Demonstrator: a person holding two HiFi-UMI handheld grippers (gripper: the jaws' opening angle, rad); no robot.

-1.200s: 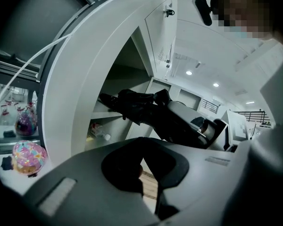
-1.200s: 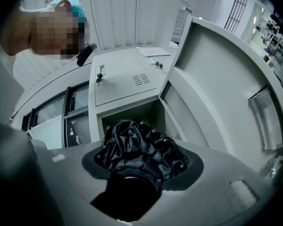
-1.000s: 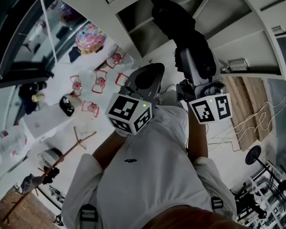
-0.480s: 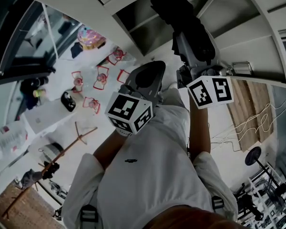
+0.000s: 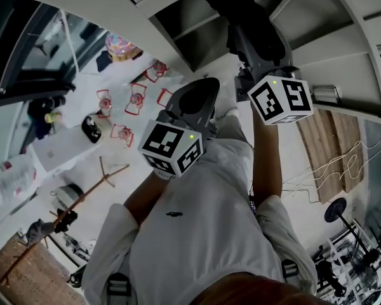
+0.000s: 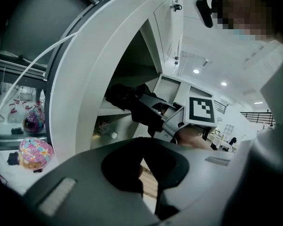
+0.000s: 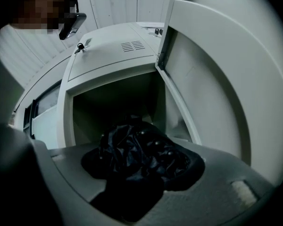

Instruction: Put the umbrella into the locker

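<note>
2 grippers are in play, but only 1 carries anything. The right gripper [image 7: 132,185] has its jaws spread fairly wide and clamped on the bunched black umbrella [image 7: 141,152], which sits at the mouth of the locker's [image 7: 108,51] open compartment [image 7: 115,100]. Whether its far end has already crossed the locker's front edge cannot be told. The left gripper [image 6: 148,178] hangs farther back from the locker, its jaws drawn down to a thin slit with nothing between them.

The main risk is the grip itself. The jaws seem to hold crumpled fabric rather than a firm shaft, so the bundle could slide or sag out before it rests on the locker's shelf. It would then drop in front of the locker. Loose folds could also snag on the locker's front edge and stop the bundle part way in.

The locker's open door [image 7: 217,88] stands just beside the path. A sideways drift could knock the gripper against it. Opening the jaws too early, with most of the umbrella outside the locker, would likely let it tip back out.
</note>
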